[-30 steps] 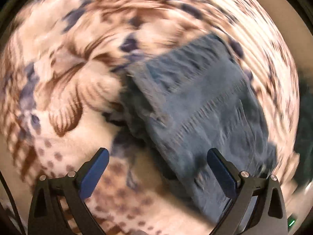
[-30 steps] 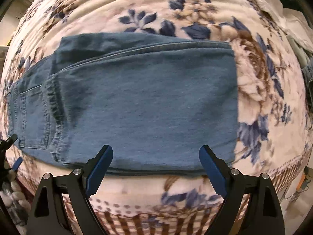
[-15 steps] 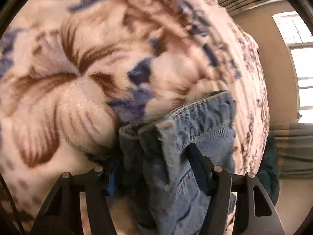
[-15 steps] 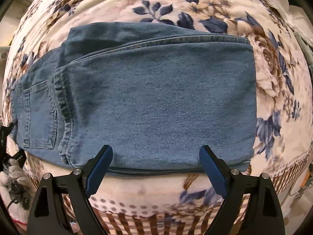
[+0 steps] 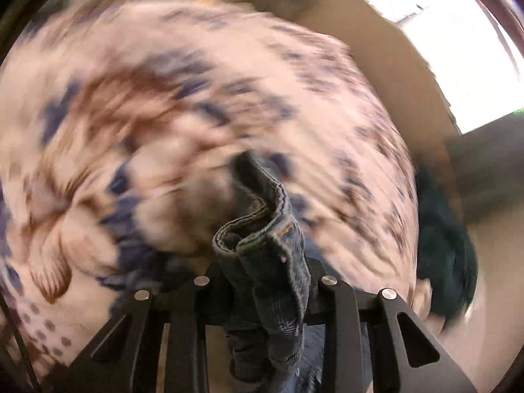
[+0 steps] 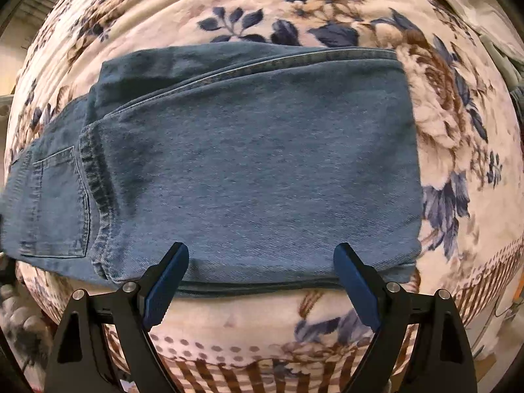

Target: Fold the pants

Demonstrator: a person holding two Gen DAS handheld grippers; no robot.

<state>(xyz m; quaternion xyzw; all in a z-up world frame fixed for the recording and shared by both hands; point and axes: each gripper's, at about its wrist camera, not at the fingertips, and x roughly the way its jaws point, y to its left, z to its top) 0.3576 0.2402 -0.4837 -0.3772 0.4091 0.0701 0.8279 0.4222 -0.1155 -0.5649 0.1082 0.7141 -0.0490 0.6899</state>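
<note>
Covering the bed, a floral blanket [image 6: 458,137] carries jeans [image 6: 255,163] pinched by the left hand-held gripper [image 5: 262,281].

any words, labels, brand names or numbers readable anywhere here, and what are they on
None can be read in either view.
Jeans: no tag, patch or print shows; the back pocket is plain stitching.
Waistband pinched in the left gripper: a small rivet, too small to read.
Blanket: flower pattern only, no lettering.
Left view is motion-blurred, so any text there would be lost.
</note>
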